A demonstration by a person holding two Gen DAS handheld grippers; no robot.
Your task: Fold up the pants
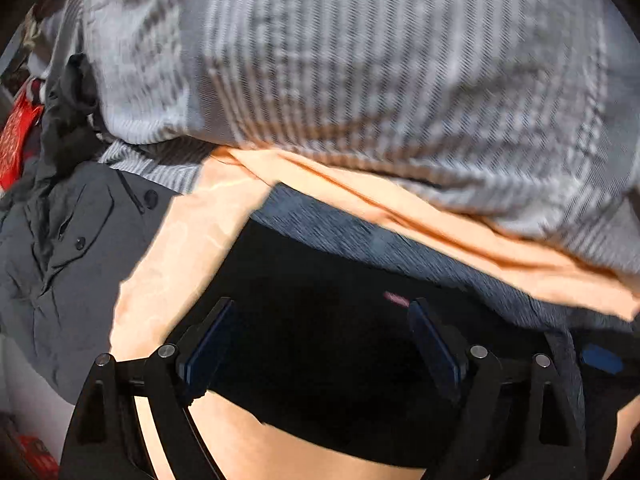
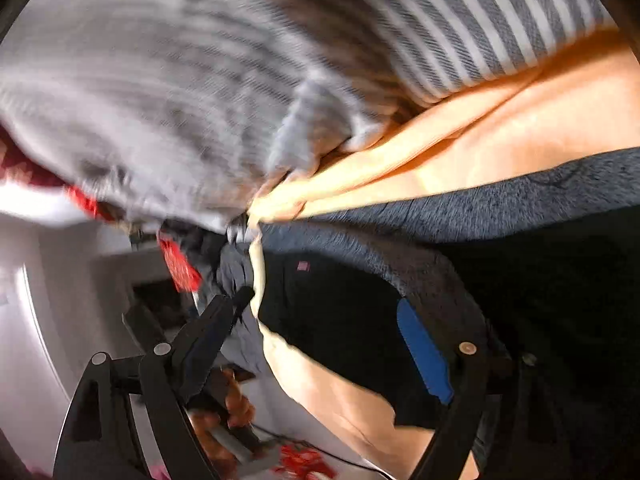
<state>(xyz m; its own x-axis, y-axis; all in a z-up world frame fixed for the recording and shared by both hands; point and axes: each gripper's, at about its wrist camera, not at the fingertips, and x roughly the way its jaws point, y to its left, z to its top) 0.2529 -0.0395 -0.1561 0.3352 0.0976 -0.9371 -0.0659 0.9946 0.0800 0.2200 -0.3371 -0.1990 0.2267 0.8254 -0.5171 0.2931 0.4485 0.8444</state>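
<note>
Black pants [image 1: 320,360] with a heathered grey waistband [image 1: 360,236] lie on a peach sheet [image 1: 180,248]. My left gripper [image 1: 322,312] is open, its fingers spread just over the black cloth, holding nothing. In the right wrist view the same black pants [image 2: 340,320] and grey waistband [image 2: 460,216] lie on the peach sheet [image 2: 500,128]. My right gripper [image 2: 324,300] is open, one finger off the left edge of the pants, the blue-padded finger [image 2: 424,356] over the waistband.
A grey-and-white striped blanket [image 1: 360,60] bulges just beyond the pants, also in the right wrist view [image 2: 200,80]. A dark grey buttoned garment [image 1: 68,248] and red cloth [image 1: 16,140] lie at left. The left hand and gripper [image 2: 228,412] show below.
</note>
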